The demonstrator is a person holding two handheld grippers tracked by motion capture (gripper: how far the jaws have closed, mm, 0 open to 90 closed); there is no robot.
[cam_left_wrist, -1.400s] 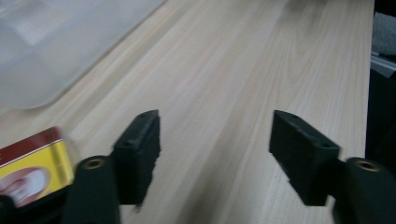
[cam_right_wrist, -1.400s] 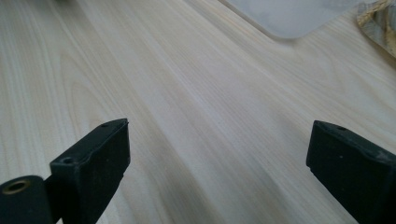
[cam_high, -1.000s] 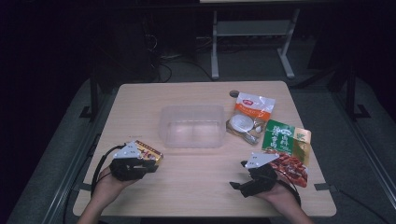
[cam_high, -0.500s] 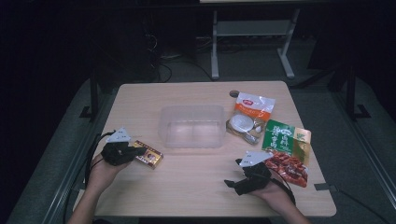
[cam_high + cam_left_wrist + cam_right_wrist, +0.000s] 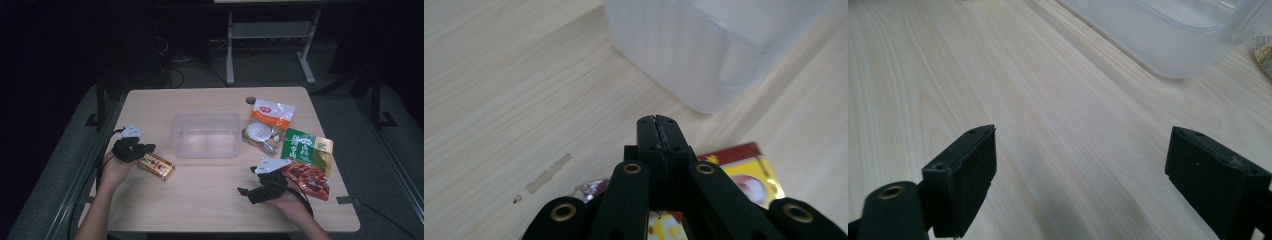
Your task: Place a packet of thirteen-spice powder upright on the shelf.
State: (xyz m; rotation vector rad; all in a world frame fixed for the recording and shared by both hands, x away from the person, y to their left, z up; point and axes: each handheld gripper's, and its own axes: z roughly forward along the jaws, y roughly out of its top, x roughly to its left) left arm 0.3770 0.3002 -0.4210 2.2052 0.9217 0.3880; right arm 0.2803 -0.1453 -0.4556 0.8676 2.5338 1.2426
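Observation:
A red and yellow snack packet [image 5: 156, 166] lies flat on the wooden table [image 5: 210, 200], left of a clear plastic container [image 5: 205, 135]. My left gripper [image 5: 146, 149] hovers at the packet's left end, jaws shut tip to tip with nothing visible between them. In the left gripper view the shut left gripper [image 5: 657, 122] points at the container [image 5: 704, 55], with the packet [image 5: 751, 175] lying underneath. My right gripper [image 5: 247, 192] rests low near the front right, open and empty. In the right gripper view it [image 5: 1083, 165] faces bare table, with the container [image 5: 1178, 35] ahead.
At the right stand an orange and white pouch [image 5: 270, 117], a green packet [image 5: 302, 147] and a red packet [image 5: 307, 177] just beside my right hand. A small round white item [image 5: 259, 132] lies below the pouch. A metal stand [image 5: 270, 30] is behind the table.
My left hand has moved left and away from the front edge, coming off the top of the snack packet, which stayed nearly in place. The right hand kept still.

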